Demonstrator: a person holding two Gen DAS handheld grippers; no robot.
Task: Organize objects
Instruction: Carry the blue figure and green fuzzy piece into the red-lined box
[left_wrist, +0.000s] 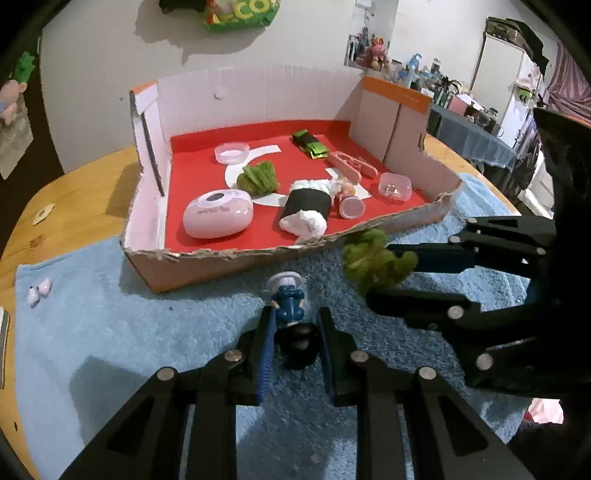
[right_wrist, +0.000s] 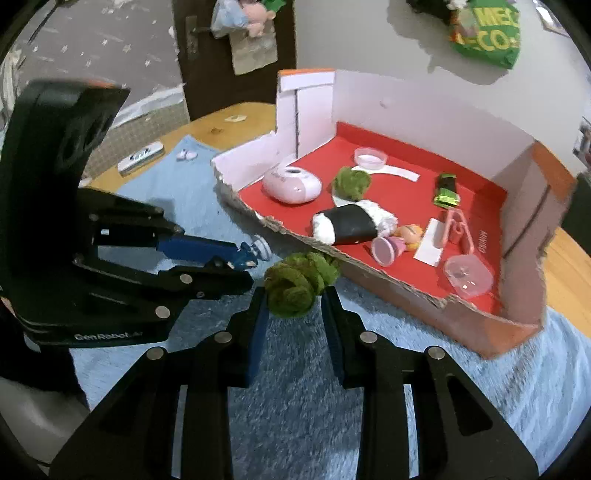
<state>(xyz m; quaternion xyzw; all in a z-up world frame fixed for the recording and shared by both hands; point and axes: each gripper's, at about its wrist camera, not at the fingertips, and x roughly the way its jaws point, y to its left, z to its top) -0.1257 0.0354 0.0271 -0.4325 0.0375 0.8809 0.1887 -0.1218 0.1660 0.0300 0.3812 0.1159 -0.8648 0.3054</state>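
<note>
A small blue figurine (left_wrist: 290, 302) with a dark head and a white round base lies on the blue towel (left_wrist: 147, 332); my left gripper (left_wrist: 296, 312) is shut on it. To its right, my right gripper (left_wrist: 380, 275) is shut on a green fuzzy clump (left_wrist: 369, 258) close to the front wall of the cardboard box (left_wrist: 258, 254). In the right wrist view the green clump (right_wrist: 295, 284) sits between the tips of the right gripper (right_wrist: 294, 295). There the left gripper (right_wrist: 243, 262) comes in from the left with the figurine (right_wrist: 245, 254).
The red-floored box holds a pink oval case (left_wrist: 218, 214), a second green clump (left_wrist: 256, 177), a black-and-white roll (left_wrist: 306, 210), a clear dish (left_wrist: 232, 153), a green foil packet (left_wrist: 310, 144), a pink clip (left_wrist: 352, 166) and a clear tub (left_wrist: 395, 186). Two small pink pieces (left_wrist: 40, 290) lie at the towel's left edge.
</note>
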